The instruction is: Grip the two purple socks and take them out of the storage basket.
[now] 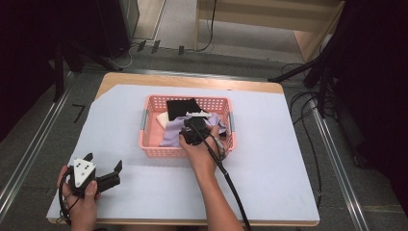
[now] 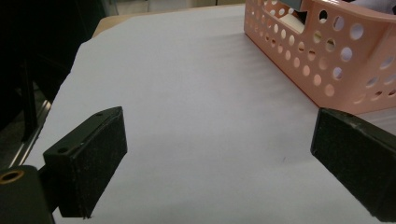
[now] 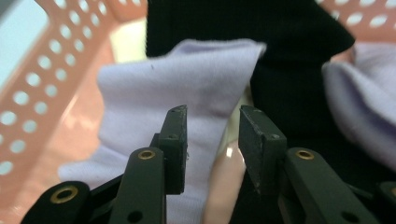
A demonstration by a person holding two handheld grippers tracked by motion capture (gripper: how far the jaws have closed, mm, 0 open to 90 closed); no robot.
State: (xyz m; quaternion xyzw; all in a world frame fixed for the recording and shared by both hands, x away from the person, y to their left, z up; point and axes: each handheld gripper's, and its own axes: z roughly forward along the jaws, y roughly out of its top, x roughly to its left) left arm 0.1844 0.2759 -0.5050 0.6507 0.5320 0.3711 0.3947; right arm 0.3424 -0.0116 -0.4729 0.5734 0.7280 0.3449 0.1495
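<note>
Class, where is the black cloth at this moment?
In the high view, the black cloth lies in the pink basket, at its far side, beside lilac cloth, just beyond the right gripper.

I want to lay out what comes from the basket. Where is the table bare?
The white sheet is bare right of the pink basket, out to the table's right edge, and between the basket and the left gripper. Inside the basket it is crowded: lilac cloth, black cloth and the right gripper.

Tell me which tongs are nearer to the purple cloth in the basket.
Right. The right tongs are inside the pink basket, just over the purple cloth. The left tongs rest on the table, outside the basket.
</note>
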